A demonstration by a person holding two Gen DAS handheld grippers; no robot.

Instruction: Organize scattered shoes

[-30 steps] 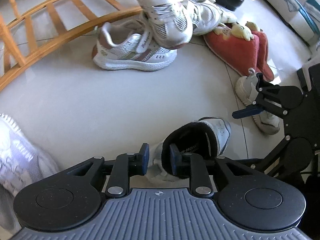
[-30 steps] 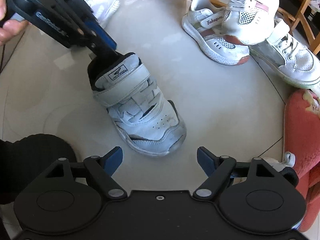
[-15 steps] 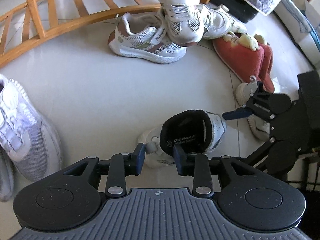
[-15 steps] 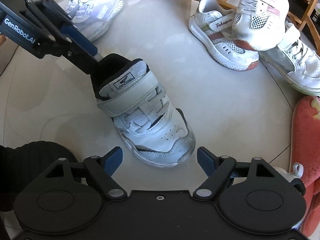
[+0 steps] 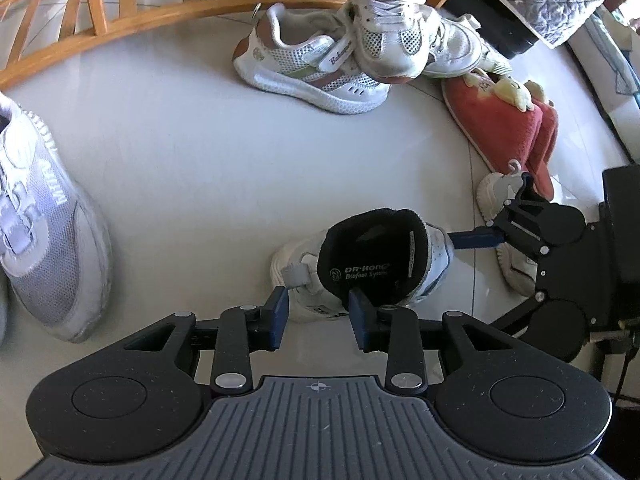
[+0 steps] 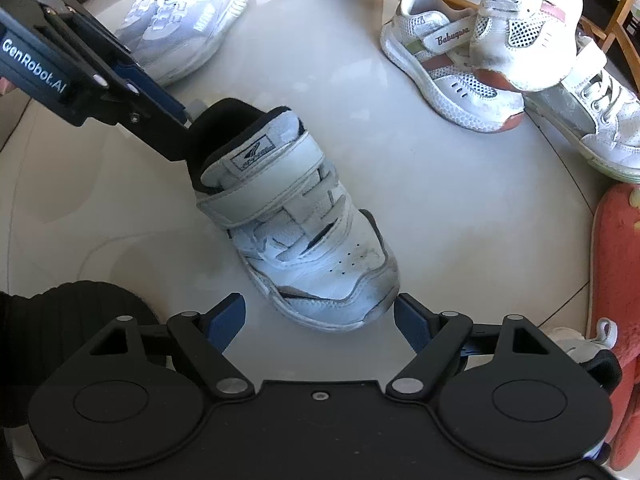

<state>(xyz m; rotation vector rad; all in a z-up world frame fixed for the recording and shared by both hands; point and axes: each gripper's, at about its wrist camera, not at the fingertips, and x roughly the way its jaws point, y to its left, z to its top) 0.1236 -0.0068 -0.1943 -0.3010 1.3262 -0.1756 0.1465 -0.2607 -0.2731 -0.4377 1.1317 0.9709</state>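
Observation:
A small white strap sneaker with a black lining stands on the pale floor. In the left wrist view my left gripper is over its heel. The jaws stand slightly apart with the heel collar loose between them, so the gripper is open. In the right wrist view the left gripper reaches the heel from the upper left. My right gripper is wide open at the toe, with nothing pressed. In the left wrist view the right gripper sits just right of the shoe.
Two white-and-brown sneakers lie stacked by a curved wooden rail, a white lace-up behind them. Red slippers and a cream shoe lie at the right. A grey mesh sneaker lies at the left.
The left gripper's jaws have spread off the heel collar they were pinching, and the gripper has rolled. The sneaker now sits nearer the right gripper, whose jaws kept their width.

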